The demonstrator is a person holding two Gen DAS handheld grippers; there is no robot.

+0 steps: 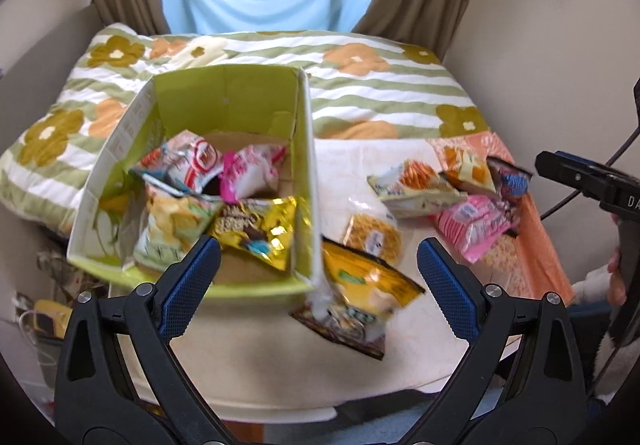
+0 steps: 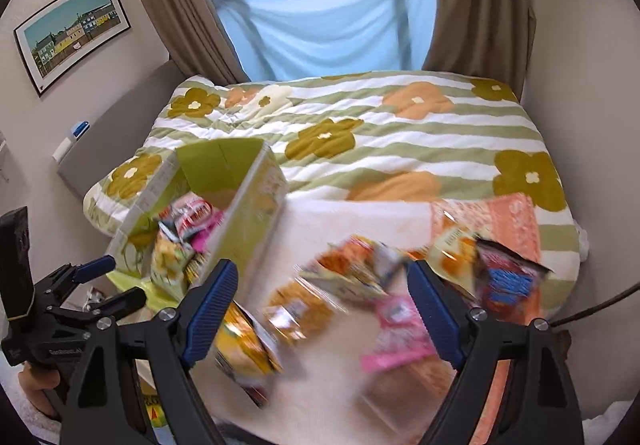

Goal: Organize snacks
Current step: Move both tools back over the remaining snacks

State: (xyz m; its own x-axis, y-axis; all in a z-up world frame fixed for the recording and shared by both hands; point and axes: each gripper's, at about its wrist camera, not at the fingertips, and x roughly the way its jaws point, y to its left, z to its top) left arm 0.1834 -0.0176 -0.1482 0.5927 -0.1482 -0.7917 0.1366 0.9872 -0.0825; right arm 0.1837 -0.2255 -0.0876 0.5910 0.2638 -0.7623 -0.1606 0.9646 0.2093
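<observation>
The open green cardboard box on the pale table already holds several snack packets; more lie loose to its right. Nearest me is the crinkly yellow foil packet, just beside the box's right wall. My left gripper hangs above it, spread wide and empty; my right gripper is likewise released. I'd pinch it by its edge and lift clear of the wall before dropping.

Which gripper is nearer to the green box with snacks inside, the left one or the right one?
Left. The left gripper hangs open at the near corner of the green box. The right gripper, also open, is farther to the right, over the loose snack packets on the table.
</observation>
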